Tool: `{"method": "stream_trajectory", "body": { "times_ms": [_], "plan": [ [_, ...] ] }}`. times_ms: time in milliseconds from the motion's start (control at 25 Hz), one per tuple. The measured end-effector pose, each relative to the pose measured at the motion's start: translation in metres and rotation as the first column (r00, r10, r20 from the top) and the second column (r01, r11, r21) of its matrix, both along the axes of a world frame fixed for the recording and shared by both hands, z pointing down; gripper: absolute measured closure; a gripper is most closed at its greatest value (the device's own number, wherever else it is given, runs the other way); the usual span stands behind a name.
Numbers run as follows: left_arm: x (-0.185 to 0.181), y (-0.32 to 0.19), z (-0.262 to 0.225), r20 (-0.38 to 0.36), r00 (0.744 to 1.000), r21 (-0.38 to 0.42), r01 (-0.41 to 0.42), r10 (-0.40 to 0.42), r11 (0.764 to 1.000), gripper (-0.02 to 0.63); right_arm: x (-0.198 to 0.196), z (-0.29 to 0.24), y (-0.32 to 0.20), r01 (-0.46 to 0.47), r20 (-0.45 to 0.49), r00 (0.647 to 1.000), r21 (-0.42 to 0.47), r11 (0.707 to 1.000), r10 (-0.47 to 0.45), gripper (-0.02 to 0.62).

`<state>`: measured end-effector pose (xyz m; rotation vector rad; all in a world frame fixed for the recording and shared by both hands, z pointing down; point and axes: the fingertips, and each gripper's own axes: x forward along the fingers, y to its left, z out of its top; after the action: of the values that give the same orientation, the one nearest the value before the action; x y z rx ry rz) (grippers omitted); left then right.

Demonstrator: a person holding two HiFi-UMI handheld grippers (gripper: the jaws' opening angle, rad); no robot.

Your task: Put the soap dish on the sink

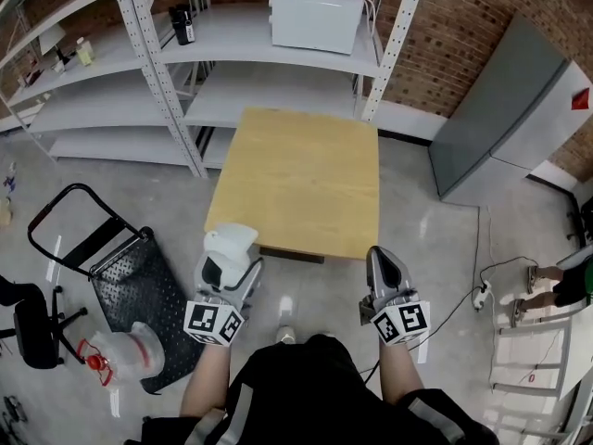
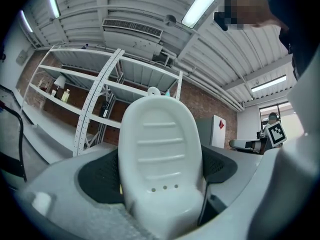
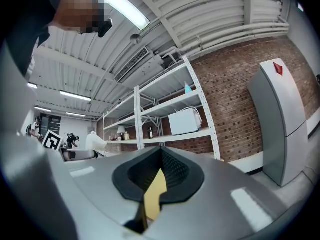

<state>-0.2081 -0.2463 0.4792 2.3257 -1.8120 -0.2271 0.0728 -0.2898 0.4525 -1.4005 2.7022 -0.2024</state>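
Note:
A white oval soap dish (image 1: 230, 242) with ridges and three small holes stands upright between the jaws of my left gripper (image 1: 225, 262), which is shut on it. In the left gripper view the soap dish (image 2: 160, 149) fills the middle, clamped by the black pads (image 2: 97, 176). My right gripper (image 1: 384, 265) is shut with nothing in it; in the right gripper view its black pads (image 3: 175, 171) meet, and a sliver of the yellow tabletop shows below them. Both grippers hover at the near edge of a wooden table (image 1: 296, 179). No sink is in view.
Grey metal shelving (image 1: 176, 72) stands behind the table with a white microwave (image 1: 315, 12) on it. A grey cabinet (image 1: 505, 109) is at the right, a black hand cart (image 1: 120, 276) and plastic jug (image 1: 125, 355) at the left, a white stepladder (image 1: 528, 350) at the lower right.

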Motion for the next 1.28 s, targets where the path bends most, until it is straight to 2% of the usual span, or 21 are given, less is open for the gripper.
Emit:
{"method": "stream_trajectory", "body": {
  "times_ms": [240, 560, 800, 1040, 1160, 1280],
  "plan": [
    [0.004, -0.033, 0.009, 0.005, 1.000, -0.017, -0.011, 0.011, 1.000, 0.155, 0.003, 0.006, -0.036, -0.002, -0.002, 1.000, 0.000, 1.000, 0.002, 0.589],
    [0.013, -0.109, 0.015, 0.029, 0.999, -0.030, 0.027, -0.026, 0.999, 0.155, 0.006, 0.001, -0.121, 0.046, 0.017, 0.999, 0.029, 0.999, -0.046, 0.589],
    [0.022, -0.168, 0.015, 0.047, 0.998, -0.054, 0.050, -0.048, 0.997, 0.155, 0.011, 0.005, -0.194, 0.069, -0.010, 0.998, 0.040, 0.997, -0.068, 0.589],
    [0.030, -0.214, 0.046, 0.089, 0.994, -0.155, 0.082, -0.068, 0.985, 0.155, 0.014, 0.038, -0.246, 0.118, -0.026, 0.993, -0.032, 0.993, -0.119, 0.589],
    [0.033, -0.226, 0.071, 0.091, 0.992, -0.230, 0.108, -0.089, 0.967, 0.155, 0.018, 0.054, -0.261, 0.138, -0.045, 0.989, -0.069, 0.988, -0.141, 0.590],
    [0.041, -0.231, 0.100, 0.089, 0.992, -0.322, 0.109, -0.084, 0.940, 0.155, 0.017, 0.072, -0.268, 0.158, -0.061, 0.984, -0.118, 0.980, -0.166, 0.591]
  ]
}}
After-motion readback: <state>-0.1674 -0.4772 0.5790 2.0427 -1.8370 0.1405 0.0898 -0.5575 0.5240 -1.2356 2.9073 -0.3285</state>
